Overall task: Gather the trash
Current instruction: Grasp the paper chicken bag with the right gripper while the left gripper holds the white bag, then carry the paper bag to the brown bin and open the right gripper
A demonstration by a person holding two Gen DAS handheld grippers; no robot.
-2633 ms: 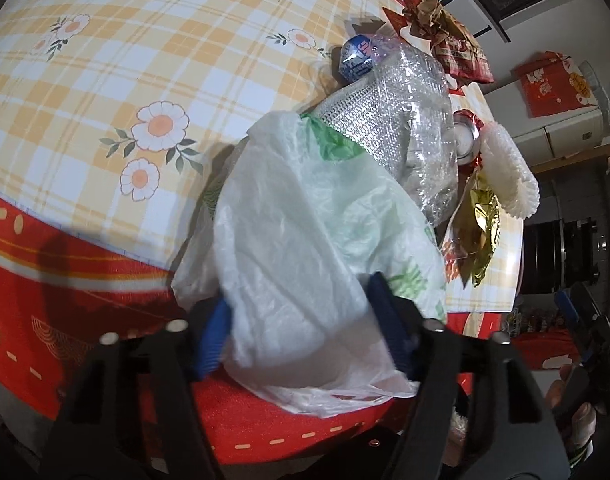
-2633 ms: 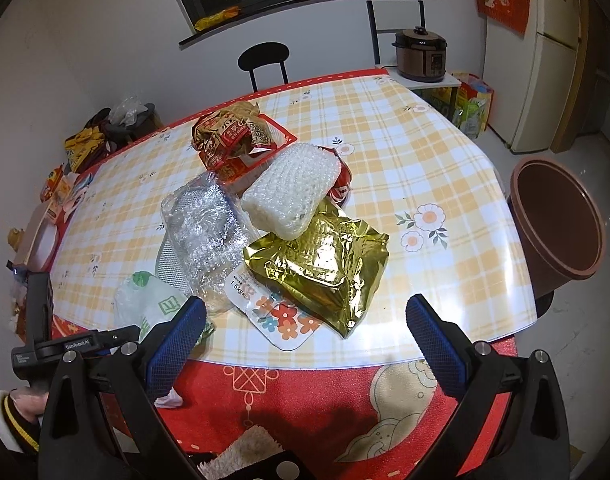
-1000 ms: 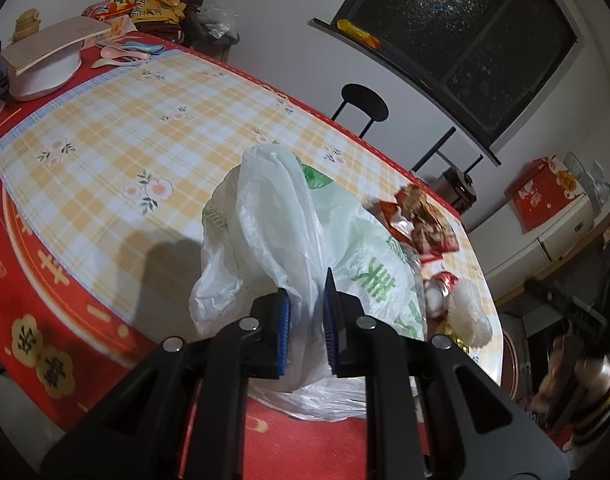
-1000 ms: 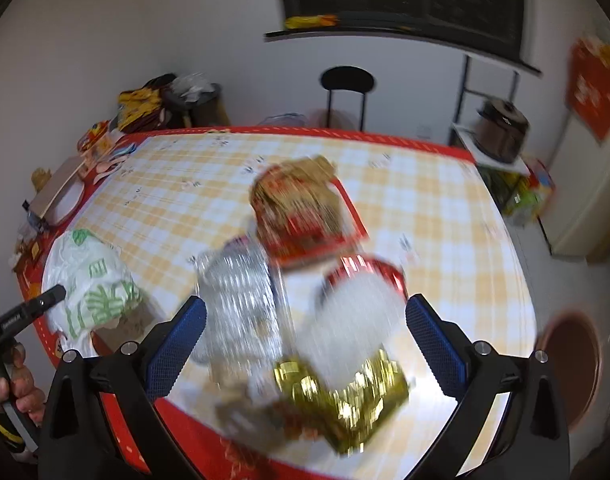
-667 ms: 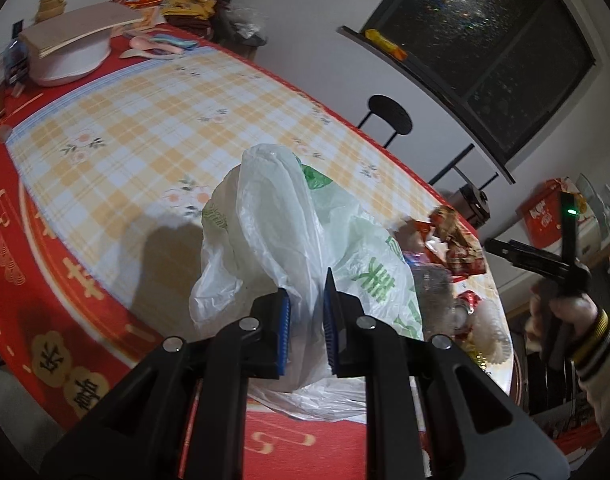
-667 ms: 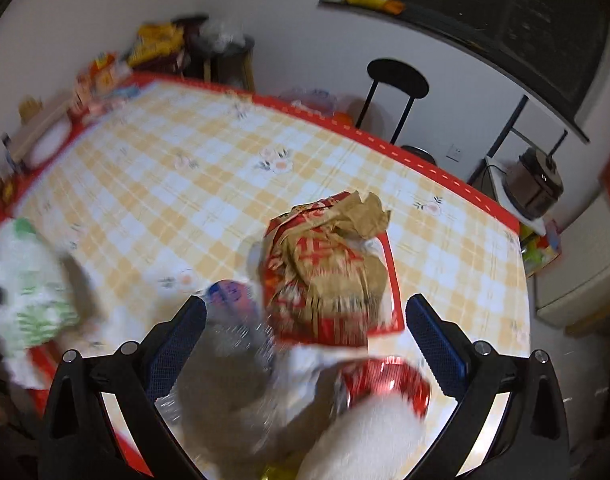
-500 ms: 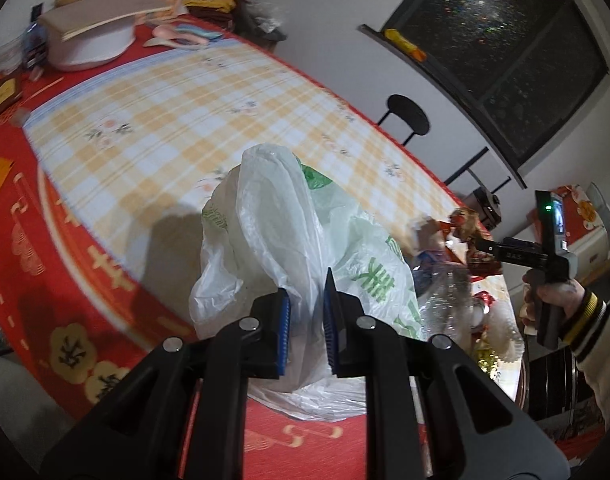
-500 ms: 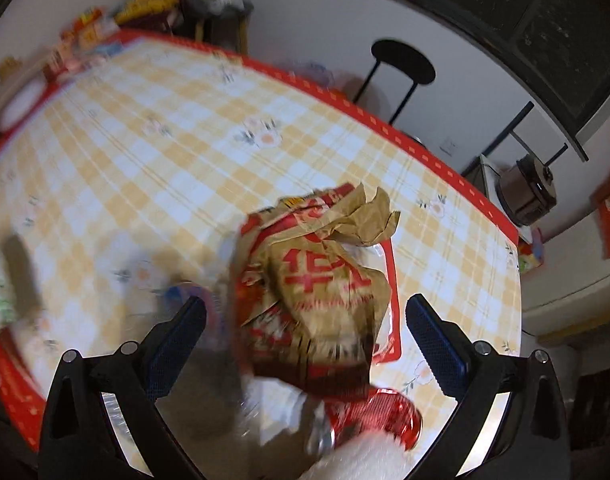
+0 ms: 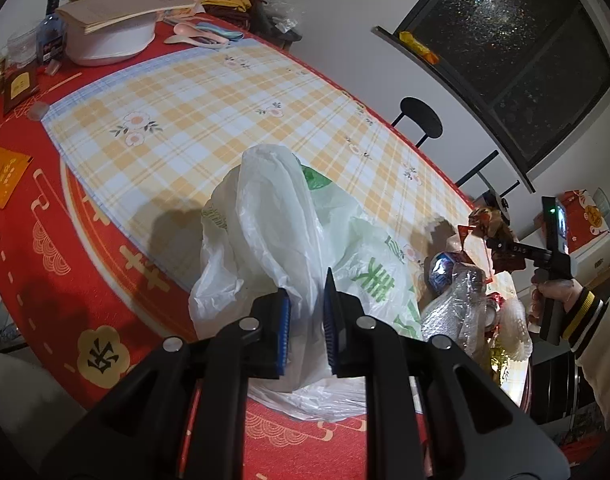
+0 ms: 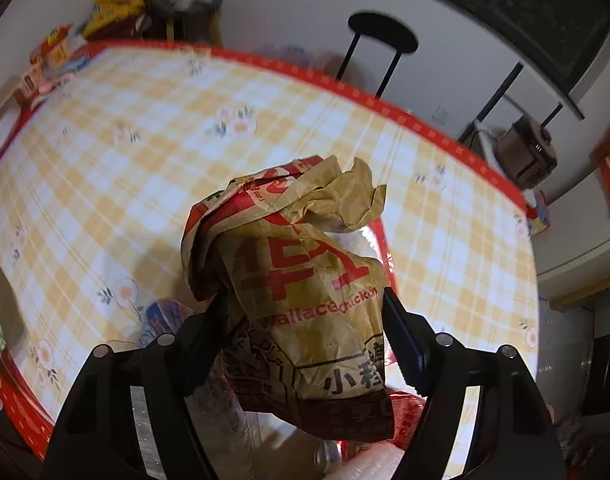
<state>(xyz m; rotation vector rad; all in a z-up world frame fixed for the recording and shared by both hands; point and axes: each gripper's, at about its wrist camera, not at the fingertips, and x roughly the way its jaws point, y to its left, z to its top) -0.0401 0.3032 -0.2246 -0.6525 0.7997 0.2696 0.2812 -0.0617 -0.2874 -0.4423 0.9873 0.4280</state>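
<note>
My left gripper is shut on a white plastic bag with green print, held up at the near edge of the table. My right gripper is closed around a crumpled brown and red paper food bag, its fingers against both sides. In the left wrist view the right gripper holds that paper bag at the far right, above a pile of trash: a clear plastic wrap, a blue wrapper and a gold foil bag.
The table has a yellow checked cloth over a red cloth. A white bowl with books, a bottle and packets stand at its far left. A black stool stands behind the table.
My right gripper has moved in over the trash pile and closed on the paper food bag. My left gripper has closed on the plastic bag and lifted it upright.
</note>
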